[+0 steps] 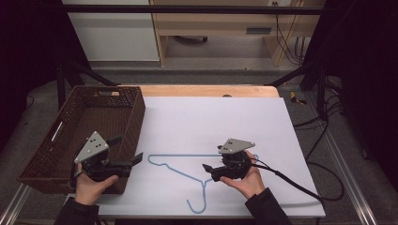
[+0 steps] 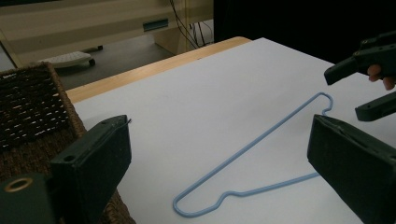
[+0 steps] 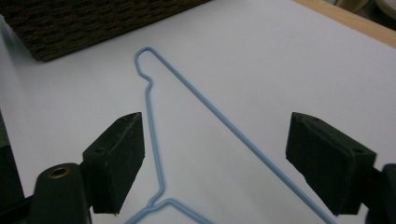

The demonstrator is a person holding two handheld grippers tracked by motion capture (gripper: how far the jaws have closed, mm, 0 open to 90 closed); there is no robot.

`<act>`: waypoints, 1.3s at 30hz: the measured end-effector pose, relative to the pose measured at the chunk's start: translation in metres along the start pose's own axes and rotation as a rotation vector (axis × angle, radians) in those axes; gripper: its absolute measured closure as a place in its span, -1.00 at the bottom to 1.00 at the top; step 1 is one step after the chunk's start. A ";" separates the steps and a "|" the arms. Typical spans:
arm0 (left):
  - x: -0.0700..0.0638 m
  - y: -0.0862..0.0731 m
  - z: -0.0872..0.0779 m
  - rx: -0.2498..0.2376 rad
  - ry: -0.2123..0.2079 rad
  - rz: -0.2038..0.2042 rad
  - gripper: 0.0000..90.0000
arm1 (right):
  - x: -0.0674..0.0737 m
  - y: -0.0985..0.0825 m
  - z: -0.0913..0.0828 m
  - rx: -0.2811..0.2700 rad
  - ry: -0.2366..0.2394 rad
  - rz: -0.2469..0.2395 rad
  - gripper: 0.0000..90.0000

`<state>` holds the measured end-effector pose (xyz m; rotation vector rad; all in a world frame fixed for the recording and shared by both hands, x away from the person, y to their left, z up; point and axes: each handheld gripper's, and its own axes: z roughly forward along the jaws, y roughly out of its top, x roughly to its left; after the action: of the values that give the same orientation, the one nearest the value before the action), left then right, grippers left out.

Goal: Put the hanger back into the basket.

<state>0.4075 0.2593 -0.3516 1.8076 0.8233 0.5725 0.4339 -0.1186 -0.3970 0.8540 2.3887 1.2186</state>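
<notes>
Right now my right gripper [image 1: 207, 169] hovers with jaws spread and nothing grasped, the thin light-blue wire hanger [image 1: 187, 164] lying flat on the white surface [image 1: 211, 117] directly beneath and ahead of it. My left gripper [image 1: 126, 151] is likewise released, beside the dark brown woven basket [image 1: 82, 126], the hanger ahead of its jaws. I can read no writing anywhere.

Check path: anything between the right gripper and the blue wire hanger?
Nothing visible. The right gripper sits with open jaws right at the hanger, whose wires lie flat on the white sheet between the jaws in the right gripper view. The wicker basket and left gripper stand off to the side.
</notes>
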 end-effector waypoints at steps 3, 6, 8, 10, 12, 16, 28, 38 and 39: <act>0.000 0.000 0.000 -0.002 0.001 -0.001 -0.87 | 0.007 0.001 0.014 0.030 0.026 -0.006 -0.48; 0.000 0.000 0.000 -0.001 0.000 -0.002 -0.87 | 0.009 0.001 0.021 0.049 0.036 -0.012 -0.44; 0.000 0.000 0.001 0.001 0.001 0.000 -0.87 | 0.012 0.002 0.028 0.066 0.046 -0.014 -0.39; 0.000 0.000 0.000 -0.001 0.003 -0.001 -0.87 | 0.014 0.003 0.034 0.082 0.060 -0.025 -0.34; 0.001 0.000 0.000 -0.004 0.003 -0.002 -0.87 | 0.020 0.004 0.045 0.108 0.079 -0.034 -0.21; 0.001 0.000 0.000 -0.003 0.002 -0.001 -0.86 | 0.024 0.000 0.055 0.140 0.097 -0.044 -0.07; 0.002 -0.001 0.000 -0.001 -0.001 -0.007 -0.86 | 0.030 -0.016 0.080 0.246 0.119 -0.049 0.35; 0.001 -0.001 0.001 0.002 -0.002 -0.001 -0.86 | 0.033 -0.023 0.088 0.295 0.123 -0.073 0.67; 0.001 -0.001 0.001 0.003 -0.001 -0.001 -0.86 | 0.033 -0.023 0.088 0.294 0.123 -0.075 0.70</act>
<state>0.4087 0.2595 -0.3527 1.8100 0.8241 0.5700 0.4469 -0.0540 -0.4673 0.7830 2.7188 0.9303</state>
